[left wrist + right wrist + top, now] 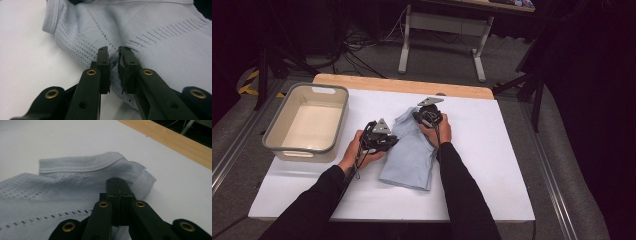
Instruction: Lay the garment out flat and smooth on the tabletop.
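Pale blue knit, the garment (411,150) lies mid-table, soft, light and floppy, so take it by its hems. Your left gripper (113,58) pinches a fold at its near-left edge; your right gripper (117,185) is clenched on fabric near the far hem. Beyond, the white table (492,150) gives room; the basin (307,122) sits left.

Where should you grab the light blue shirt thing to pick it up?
By its edges, I think. The light blue garment lies flat on the white table, so only hems and folds give the jaws something to pinch. The right gripper is shut on fabric near the ribbed hem at the far end; the left gripper pinches a bunched fold at the left edge, coming in low from that side.
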Tool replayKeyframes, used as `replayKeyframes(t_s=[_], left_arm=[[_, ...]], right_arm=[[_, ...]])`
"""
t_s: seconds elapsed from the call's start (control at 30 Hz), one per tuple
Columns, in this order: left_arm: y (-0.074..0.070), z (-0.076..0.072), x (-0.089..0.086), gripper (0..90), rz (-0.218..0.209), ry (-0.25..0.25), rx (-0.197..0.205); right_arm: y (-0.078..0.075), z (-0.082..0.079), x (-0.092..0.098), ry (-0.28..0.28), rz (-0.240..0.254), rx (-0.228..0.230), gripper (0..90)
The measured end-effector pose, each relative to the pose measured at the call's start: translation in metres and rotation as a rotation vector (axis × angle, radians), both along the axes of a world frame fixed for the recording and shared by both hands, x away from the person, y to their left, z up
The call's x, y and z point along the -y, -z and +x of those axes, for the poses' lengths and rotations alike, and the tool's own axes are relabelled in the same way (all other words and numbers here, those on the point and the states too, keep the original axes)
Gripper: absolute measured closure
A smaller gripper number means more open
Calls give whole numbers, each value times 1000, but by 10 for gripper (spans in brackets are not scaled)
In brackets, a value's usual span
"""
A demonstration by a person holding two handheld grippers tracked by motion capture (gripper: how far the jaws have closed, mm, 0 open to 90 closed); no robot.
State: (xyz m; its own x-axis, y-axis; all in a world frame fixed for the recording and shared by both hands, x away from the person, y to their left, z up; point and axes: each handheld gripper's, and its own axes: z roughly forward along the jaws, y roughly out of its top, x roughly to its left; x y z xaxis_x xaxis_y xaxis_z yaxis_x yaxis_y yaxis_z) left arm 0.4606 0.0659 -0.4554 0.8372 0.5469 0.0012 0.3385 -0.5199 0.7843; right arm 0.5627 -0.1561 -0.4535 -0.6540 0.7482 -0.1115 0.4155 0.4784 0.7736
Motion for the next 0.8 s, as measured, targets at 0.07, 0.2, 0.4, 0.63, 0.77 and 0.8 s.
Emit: replayKeyframes(t_s=[0.07, 0.2, 0.4, 0.63, 0.77, 0.8], left_arm=[[1, 0, 1, 799, 9, 2, 3], [1, -1, 1, 799, 10, -2, 10], [-3, -4, 1, 779, 11, -22, 42], [-17, -13, -3, 768, 6, -46, 124], [-28, -22, -5, 763, -11, -28, 161], [-29, -24, -6, 763, -16, -21, 164]], right_arm=[[1, 1, 2, 20, -4, 11, 900], [1, 1, 4, 52, -9, 25, 900], [-9, -3, 7, 62, 14, 58, 881], [-23, -16, 11, 38, 40, 92, 886], [-32, -30, 15, 14, 55, 107, 896], [-35, -36, 17, 1, 67, 115, 898]])
